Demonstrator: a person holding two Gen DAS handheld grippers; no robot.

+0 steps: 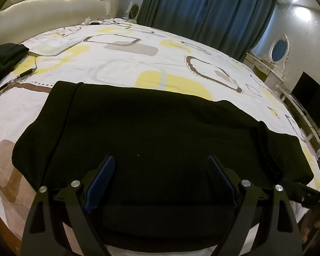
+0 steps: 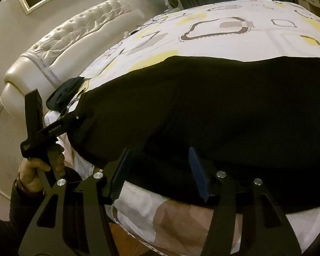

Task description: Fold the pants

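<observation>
Black pants [image 1: 149, 132] lie flat in a wide folded slab on the patterned bedsheet [image 1: 128, 64], near the bed's front edge. My left gripper [image 1: 161, 160] is open, its blue-padded fingers spread wide just above the pants' near edge, holding nothing. In the right wrist view the pants [image 2: 213, 106] fill the middle. My right gripper [image 2: 160, 151] is open over the pants' near edge, empty. The left gripper's body and the hand holding it [image 2: 51, 128] show at the pants' left end.
A second dark garment [image 1: 4, 57] lies at the bed's left side, also seen in the right wrist view [image 2: 66, 91]. Cables [image 1: 21, 74] run across the sheet. A cream headboard [image 2: 64, 49], blue curtains [image 1: 202, 10], a dresser and a TV [image 1: 311, 104] surround the bed.
</observation>
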